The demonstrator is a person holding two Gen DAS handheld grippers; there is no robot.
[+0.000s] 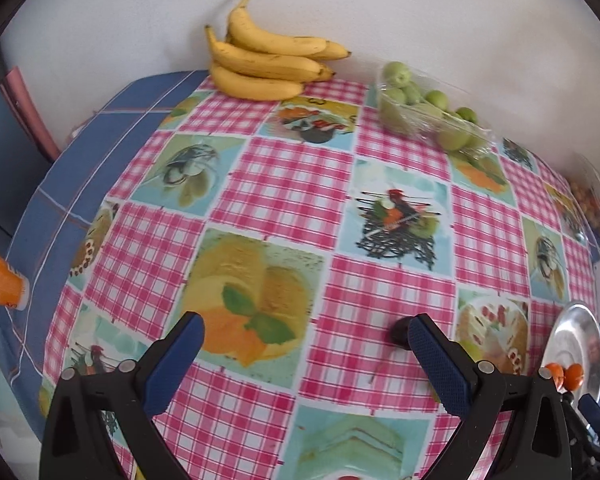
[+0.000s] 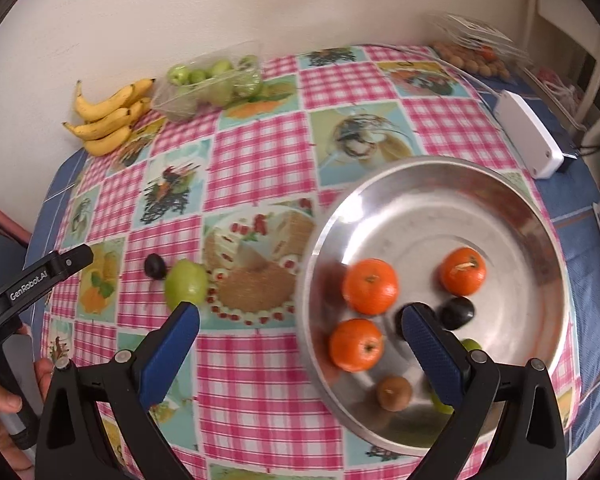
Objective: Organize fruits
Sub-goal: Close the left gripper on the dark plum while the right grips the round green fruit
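Steel bowl (image 2: 520, 208), lower right, holds three tangerines (image 2: 370, 286); a green apple (image 2: 186, 284) and dark plum (image 2: 155, 266) lie loose at centre left. Both grippers (image 1: 304, 336) (image 2: 300, 324) gape wide, empty. Round fruit may roll if nudged.

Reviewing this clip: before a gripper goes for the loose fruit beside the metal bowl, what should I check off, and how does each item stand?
1. Right gripper open, holding nothing: ok.
2. Left gripper open, holding nothing: ok.
3. Green fruit and dark plum lie outside the metal bowl: not ok, not yet sorted.
4. Bowl has free space beside the oranges: ok.
5. Bowl flat on the table: cannot tell, its rim is blurred.
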